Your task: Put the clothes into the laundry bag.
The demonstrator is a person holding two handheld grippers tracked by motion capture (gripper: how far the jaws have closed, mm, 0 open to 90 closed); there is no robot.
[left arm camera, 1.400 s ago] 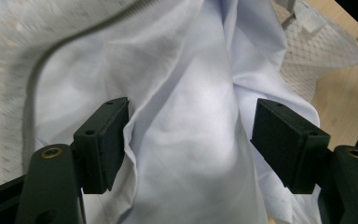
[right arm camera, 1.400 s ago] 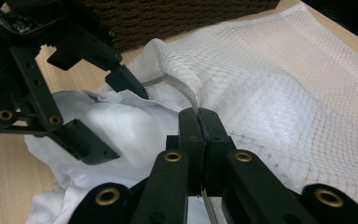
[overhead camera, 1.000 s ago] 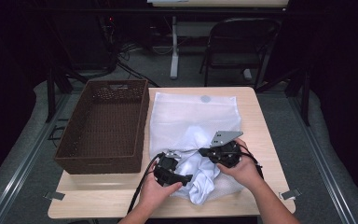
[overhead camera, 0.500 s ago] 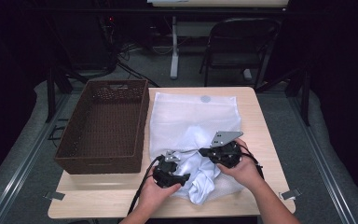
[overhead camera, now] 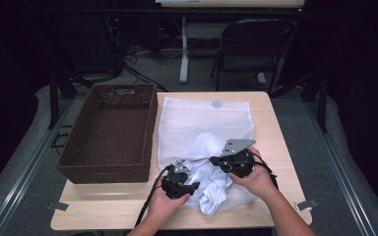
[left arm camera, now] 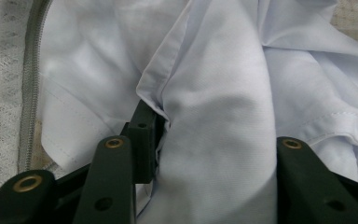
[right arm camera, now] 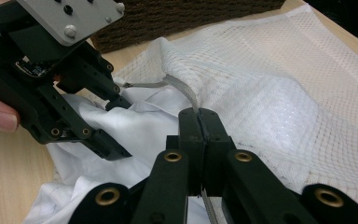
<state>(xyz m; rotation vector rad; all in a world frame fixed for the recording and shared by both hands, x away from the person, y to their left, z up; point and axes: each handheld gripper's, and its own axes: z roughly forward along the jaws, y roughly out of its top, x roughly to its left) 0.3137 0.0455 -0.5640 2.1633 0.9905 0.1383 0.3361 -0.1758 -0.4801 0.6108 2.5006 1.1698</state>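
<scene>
At the near edge of the pale wooden table (overhead camera: 275,123), a crumpled white cotton shirt (overhead camera: 211,184) lies half in and half out of the open mouth of a flat white mesh laundry bag (overhead camera: 204,120), with the empty dark brown wicker basket (overhead camera: 110,132) standing just beside the bag on its left. The right gripper (right arm camera: 199,114) has its jaws pressed together on the grey zippered rim of the bag's opening and holds that rim lifted off the cloth, so the mouth stays agape. The left gripper (left arm camera: 205,128) has its jaws standing apart with a thick fold of the shirt bulging between them; from these views I cannot tell whether they bite the fold or merely straddle it. Set against the frames from a second and half a second ago, very little has shifted: both hands sit in nearly the same places at the bag's mouth, the left one a touch nearer the opening and the shirt bunched slightly differently beneath it. That suggests the work is in a slow, fiddly stretch of feeding the shirt through the opening, with most of the garment's near part still outside the bag and the basket untouched.
</scene>
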